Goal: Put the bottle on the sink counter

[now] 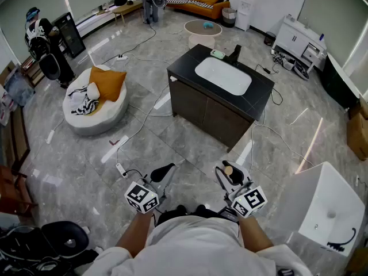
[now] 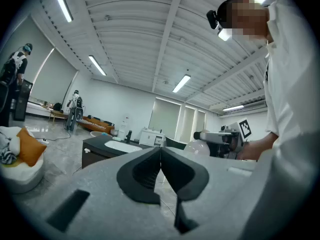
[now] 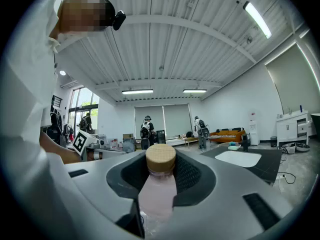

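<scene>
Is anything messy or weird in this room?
Yes. Loose white cables snake across the floor to a power strip, easy to trip on. The sink counter stands alone mid-room, which is unusual. Nothing looks spilled or broken.

I'm seeing a bright, evenly lit room: ceiling strip lights [image 3: 257,19] throw pale streaks of glare across the glossy floor [image 1: 190,148]. Shadows are faint. Both gripper views bow hard at the edges, with black corners and a soft near foreground.

support: black sink counter [image 1: 184,66] | on it: 1 white basin [image 1: 223,75], 1 small green object [image 1: 217,54], 1 faucet [image 1: 236,52]
</scene>
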A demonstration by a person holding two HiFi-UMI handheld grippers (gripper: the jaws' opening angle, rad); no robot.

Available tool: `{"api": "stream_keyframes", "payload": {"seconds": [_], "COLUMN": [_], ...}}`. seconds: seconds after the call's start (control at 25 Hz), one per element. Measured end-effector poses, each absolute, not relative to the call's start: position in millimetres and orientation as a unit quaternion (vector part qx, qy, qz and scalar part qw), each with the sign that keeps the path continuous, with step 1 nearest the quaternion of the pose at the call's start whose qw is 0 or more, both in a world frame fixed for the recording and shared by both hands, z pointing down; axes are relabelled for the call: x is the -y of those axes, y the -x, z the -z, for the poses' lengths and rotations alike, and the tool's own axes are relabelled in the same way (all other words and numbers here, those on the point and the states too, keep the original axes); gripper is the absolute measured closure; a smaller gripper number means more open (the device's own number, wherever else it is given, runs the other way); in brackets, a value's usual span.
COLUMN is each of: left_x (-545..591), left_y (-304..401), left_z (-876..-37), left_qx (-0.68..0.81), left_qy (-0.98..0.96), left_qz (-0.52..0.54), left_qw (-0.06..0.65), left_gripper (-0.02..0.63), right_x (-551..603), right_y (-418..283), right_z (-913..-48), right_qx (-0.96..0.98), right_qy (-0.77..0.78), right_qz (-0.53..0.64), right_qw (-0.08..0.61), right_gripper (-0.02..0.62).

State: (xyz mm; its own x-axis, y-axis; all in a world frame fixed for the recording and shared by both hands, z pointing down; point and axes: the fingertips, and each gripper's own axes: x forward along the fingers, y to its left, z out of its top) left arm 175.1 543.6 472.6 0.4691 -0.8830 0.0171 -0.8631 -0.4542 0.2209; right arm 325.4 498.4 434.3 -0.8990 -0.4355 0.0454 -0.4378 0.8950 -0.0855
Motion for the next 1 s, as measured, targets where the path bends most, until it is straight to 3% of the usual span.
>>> {"api": "stream_keyframes", "payload": {"seconds": [1.0], "left_x": [-538.8], "left_y": [-175.8], "left_z": [-497.2], "left_qx": [0.481], "left_qy": [-0.866], "left_qz": [0.055], "left_qw": [0.128], "left_gripper": [0.589], "right_x": [-498.9], "right_y": [-317.0], "right_z": [-448.0], "right_qx": [0.966], "right_qy": [-0.249], "right_qz": [-0.057], "right_qw": [0.028], "right_gripper": [0.469]}}
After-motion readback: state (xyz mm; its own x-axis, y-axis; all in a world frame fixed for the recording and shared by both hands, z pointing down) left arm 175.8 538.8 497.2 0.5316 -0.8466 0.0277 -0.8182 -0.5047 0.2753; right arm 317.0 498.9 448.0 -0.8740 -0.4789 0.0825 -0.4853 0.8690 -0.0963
